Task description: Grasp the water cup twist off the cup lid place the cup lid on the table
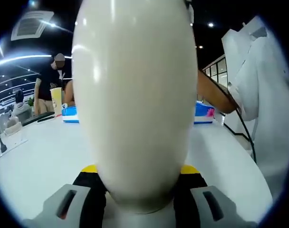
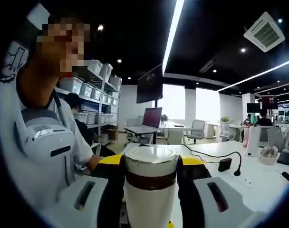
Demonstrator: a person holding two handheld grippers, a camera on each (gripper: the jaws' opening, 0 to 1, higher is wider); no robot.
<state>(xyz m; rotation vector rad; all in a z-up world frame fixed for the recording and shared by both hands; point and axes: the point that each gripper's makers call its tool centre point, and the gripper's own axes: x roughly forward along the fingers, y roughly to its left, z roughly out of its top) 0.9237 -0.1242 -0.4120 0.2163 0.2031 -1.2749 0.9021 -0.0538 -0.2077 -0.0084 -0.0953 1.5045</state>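
Observation:
The water cup's (image 1: 135,95) smooth cream-white body looms close in the left gripper view, and my left gripper (image 1: 139,192) is shut on its lower end. In the right gripper view a round piece with a shiny top, a brown band and a white wall below, the cup lid (image 2: 150,171), stands between the jaws of my right gripper (image 2: 151,190), which is shut on it. The white left gripper (image 2: 47,145) shows at that view's left, in front of the person's chest. I cannot tell whether lid and body are joined.
A white table (image 1: 44,156) carries blue boxes (image 1: 71,114), a yellow cup (image 1: 56,99) and a desk microphone (image 2: 227,164) with its cable. A person's arm (image 1: 213,95) reaches in from the right. A standing person (image 1: 49,88), shelves of bins (image 2: 90,85) and office chairs lie beyond.

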